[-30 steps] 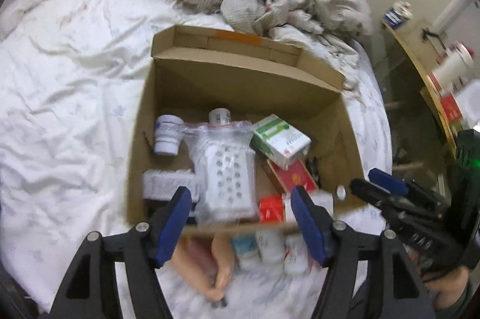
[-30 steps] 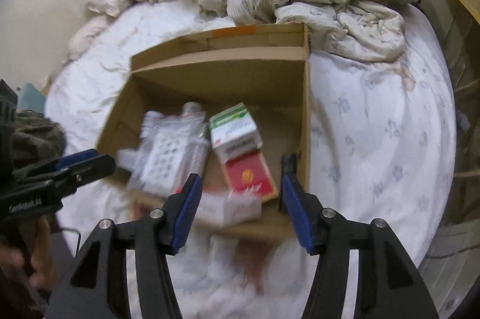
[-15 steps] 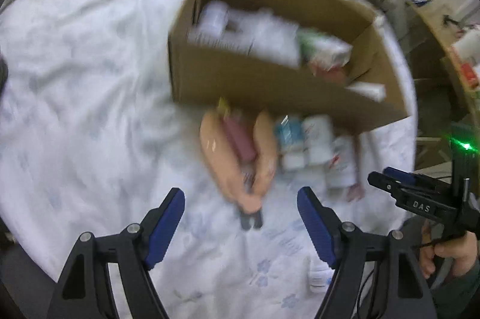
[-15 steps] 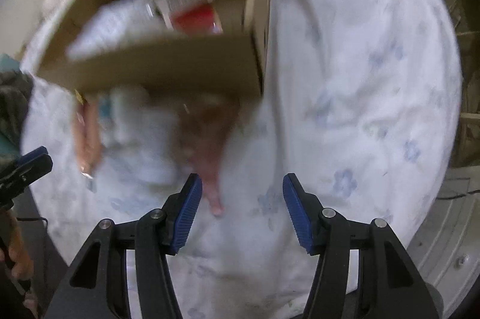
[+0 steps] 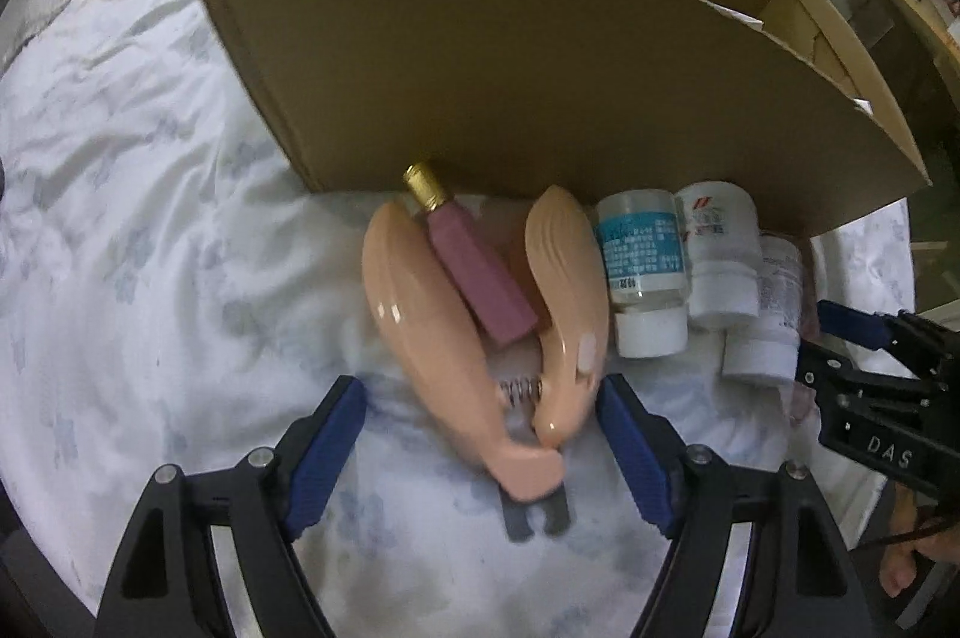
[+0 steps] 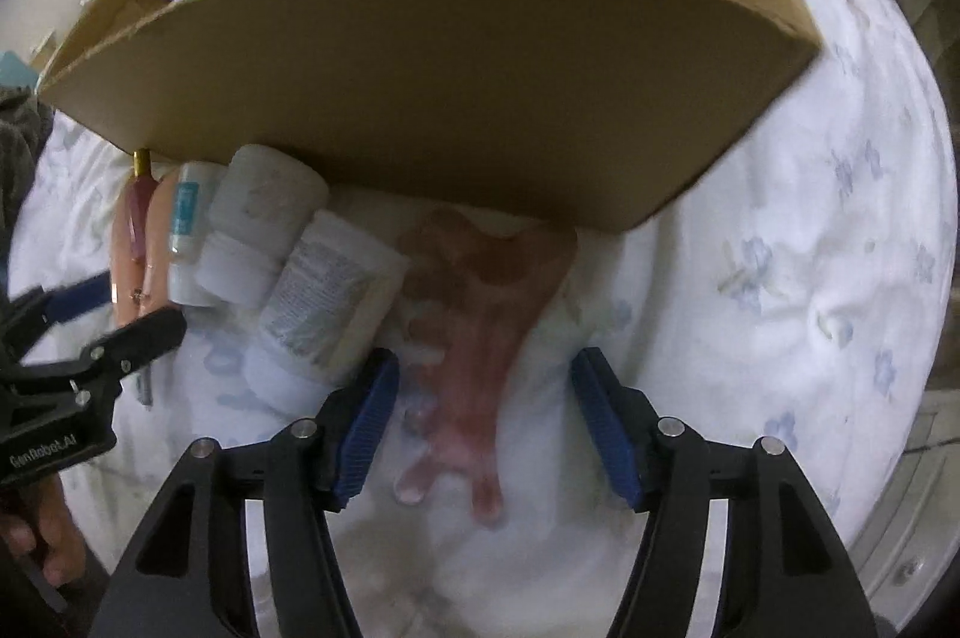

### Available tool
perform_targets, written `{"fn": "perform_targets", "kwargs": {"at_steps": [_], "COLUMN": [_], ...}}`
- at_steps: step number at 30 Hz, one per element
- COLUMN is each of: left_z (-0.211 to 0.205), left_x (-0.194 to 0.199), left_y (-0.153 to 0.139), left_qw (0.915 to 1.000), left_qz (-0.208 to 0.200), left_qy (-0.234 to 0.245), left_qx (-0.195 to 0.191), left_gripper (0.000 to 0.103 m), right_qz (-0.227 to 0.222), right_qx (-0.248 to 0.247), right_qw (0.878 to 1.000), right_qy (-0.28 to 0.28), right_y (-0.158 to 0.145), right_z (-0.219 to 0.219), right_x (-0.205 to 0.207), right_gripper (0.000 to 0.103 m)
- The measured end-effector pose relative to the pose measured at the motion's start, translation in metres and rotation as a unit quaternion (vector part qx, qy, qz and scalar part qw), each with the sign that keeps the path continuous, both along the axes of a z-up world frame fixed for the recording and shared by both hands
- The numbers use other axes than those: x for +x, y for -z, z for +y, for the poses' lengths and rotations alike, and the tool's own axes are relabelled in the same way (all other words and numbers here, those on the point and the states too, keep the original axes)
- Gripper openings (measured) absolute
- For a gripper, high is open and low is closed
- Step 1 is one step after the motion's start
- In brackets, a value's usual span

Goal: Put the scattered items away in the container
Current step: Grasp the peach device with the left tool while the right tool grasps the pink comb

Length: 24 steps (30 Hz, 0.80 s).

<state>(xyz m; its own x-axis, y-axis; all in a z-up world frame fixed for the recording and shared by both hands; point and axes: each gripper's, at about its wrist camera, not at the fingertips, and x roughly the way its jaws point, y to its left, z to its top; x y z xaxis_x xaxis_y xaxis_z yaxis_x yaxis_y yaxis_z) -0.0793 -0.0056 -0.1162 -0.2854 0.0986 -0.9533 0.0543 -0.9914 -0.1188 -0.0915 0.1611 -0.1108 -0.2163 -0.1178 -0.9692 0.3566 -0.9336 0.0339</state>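
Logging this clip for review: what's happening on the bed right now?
A person holding two claws is tidying items into a cardboard box on the bed. Both claws are open and empty. The left claw is lined up on a peach-handled clipper tool with a pink bottle lying between its handles. The right claw hovers over a translucent pink scraper. Three white pill bottles lie between them, outside the box.
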Motion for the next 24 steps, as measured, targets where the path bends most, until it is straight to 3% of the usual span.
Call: {"fn": "perform_targets", "kwargs": {"at_steps": [3,6,7,8,9,15,16,17,24], "left_z": [0.009,0.015,0.016,0.016,0.014,-0.003,-0.005,-0.007,-0.020], "left_x": [-0.002,-0.001,0.001,0.003,0.007,0.027,0.030,0.034,0.057], "left_y": [0.004,0.003,0.001,0.000,-0.001,-0.011,-0.012,-0.013,-0.037], "left_qw": [0.9996,0.9991,0.9989,0.9987,0.9987,0.9993,0.9994,0.9994,0.9975], "left_qz": [0.004,0.017,0.022,0.025,0.027,0.029,0.028,0.023,0.044], "left_qy": [0.011,0.011,0.014,0.018,0.022,0.022,0.023,0.025,0.025], "left_qx": [-0.024,-0.038,-0.039,-0.039,-0.037,-0.008,0.000,0.007,0.049], "left_gripper": [0.081,0.078,0.069,0.066,0.065,0.039,0.023,0.020,0.019], "right_qz": [0.010,0.020,0.024,0.028,0.025,0.007,0.005,0.002,0.008], "right_qx": [-0.006,0.005,0.006,0.006,-0.008,-0.053,-0.060,-0.069,-0.115], "right_qw": [1.000,1.000,1.000,1.000,1.000,0.998,0.998,0.997,0.991], "right_qy": [0.003,-0.008,-0.009,-0.007,-0.003,0.031,0.036,0.042,0.061], "right_y": [0.003,0.001,0.000,-0.002,-0.005,-0.015,-0.018,-0.020,-0.057], "right_z": [-0.001,-0.004,-0.004,-0.003,0.000,0.015,0.018,0.021,0.034], "right_x": [0.001,0.001,0.002,0.002,0.000,-0.006,-0.006,-0.007,0.003], "right_gripper": [0.074,0.068,0.057,0.044,0.041,0.036,0.036,0.035,0.034]}}
